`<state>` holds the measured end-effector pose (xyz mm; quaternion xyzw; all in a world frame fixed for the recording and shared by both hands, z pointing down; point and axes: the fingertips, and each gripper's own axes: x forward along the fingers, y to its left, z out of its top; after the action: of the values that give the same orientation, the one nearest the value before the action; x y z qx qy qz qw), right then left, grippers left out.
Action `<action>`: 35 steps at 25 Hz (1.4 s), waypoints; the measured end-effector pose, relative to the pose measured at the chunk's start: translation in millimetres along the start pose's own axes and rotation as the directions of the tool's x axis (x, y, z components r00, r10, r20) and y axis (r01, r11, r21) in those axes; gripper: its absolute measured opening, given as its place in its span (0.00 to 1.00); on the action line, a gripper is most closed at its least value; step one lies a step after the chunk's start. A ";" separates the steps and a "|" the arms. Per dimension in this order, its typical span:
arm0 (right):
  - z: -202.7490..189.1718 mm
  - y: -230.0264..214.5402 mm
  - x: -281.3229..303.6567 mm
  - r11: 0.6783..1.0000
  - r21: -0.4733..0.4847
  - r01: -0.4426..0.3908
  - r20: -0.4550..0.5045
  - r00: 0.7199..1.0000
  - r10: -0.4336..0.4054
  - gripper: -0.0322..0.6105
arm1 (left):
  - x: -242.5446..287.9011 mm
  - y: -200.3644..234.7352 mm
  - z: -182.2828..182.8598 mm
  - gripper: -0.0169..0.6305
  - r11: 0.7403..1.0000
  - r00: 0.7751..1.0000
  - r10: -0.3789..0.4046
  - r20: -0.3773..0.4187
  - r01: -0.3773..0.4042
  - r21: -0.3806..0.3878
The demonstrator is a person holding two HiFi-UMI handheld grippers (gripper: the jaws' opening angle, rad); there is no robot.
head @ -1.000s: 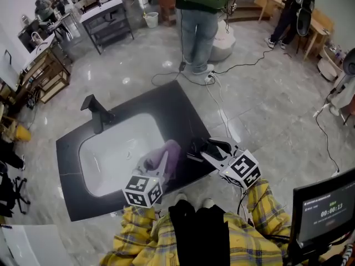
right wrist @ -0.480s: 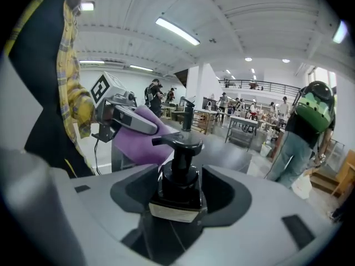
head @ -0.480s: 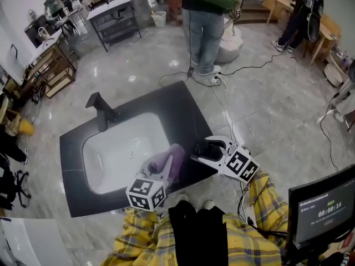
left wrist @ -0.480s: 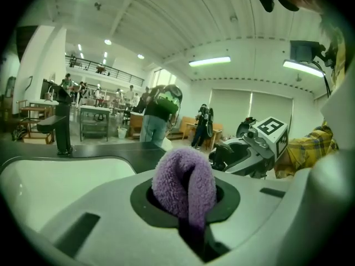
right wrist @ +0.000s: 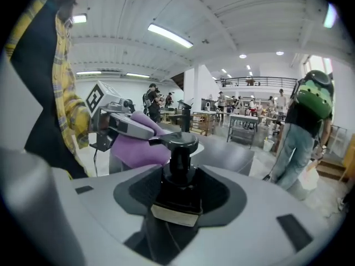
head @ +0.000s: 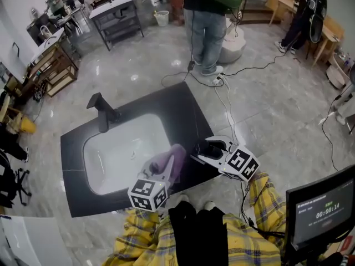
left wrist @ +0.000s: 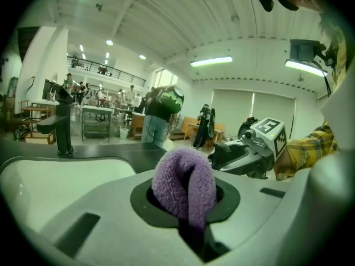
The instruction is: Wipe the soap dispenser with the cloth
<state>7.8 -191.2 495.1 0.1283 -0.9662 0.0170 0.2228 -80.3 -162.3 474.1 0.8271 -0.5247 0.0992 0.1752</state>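
Clamping a folded purple cloth (left wrist: 184, 182) between the shut jaws of the left gripper (head: 165, 169), low in the head view at about 6 o'clock, over the near rim of the white sink (head: 111, 154). Holding the soap dispenser (right wrist: 176, 177) in the right gripper (head: 204, 149), just beside the cloth at its 3 o'clock. Having just been closing those jaws, now pressing on the dark bottle from both sides, with the pump head upright and its spout pointing to 9 o'clock toward the cloth. Reaching both in over the black counter (head: 180, 107) from yellow plaid sleeves (head: 266, 204). Farther out, showing a black tap (head: 101, 112) at the sink's 11 o'clock and, at 12 o'clock beyond the counter, a standing person (head: 206, 26) in jeans.
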 end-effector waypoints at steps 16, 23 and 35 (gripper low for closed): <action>0.6 -48.7 20.2 0.920 0.195 0.341 0.049 0.933 -0.356 0.34 | 33.3 23.4 12.8 0.09 0.993 0.994 0.097 0.043 -0.094 -0.066; 0.9 -54.9 24.4 0.838 0.310 0.449 0.030 0.877 -0.480 0.34 | 41.6 24.5 15.6 0.09 0.981 0.990 0.122 0.066 -0.110 -0.158; 3.2 -54.5 13.5 0.803 0.450 0.391 0.095 0.873 -0.479 0.34 | 53.8 4.2 16.2 0.09 0.966 0.988 0.114 0.105 -0.085 -0.244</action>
<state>8.6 -247.4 496.8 0.3931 -0.9016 0.1579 0.0878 -61.3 -215.1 478.8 0.7770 -0.5831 -0.0052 0.2371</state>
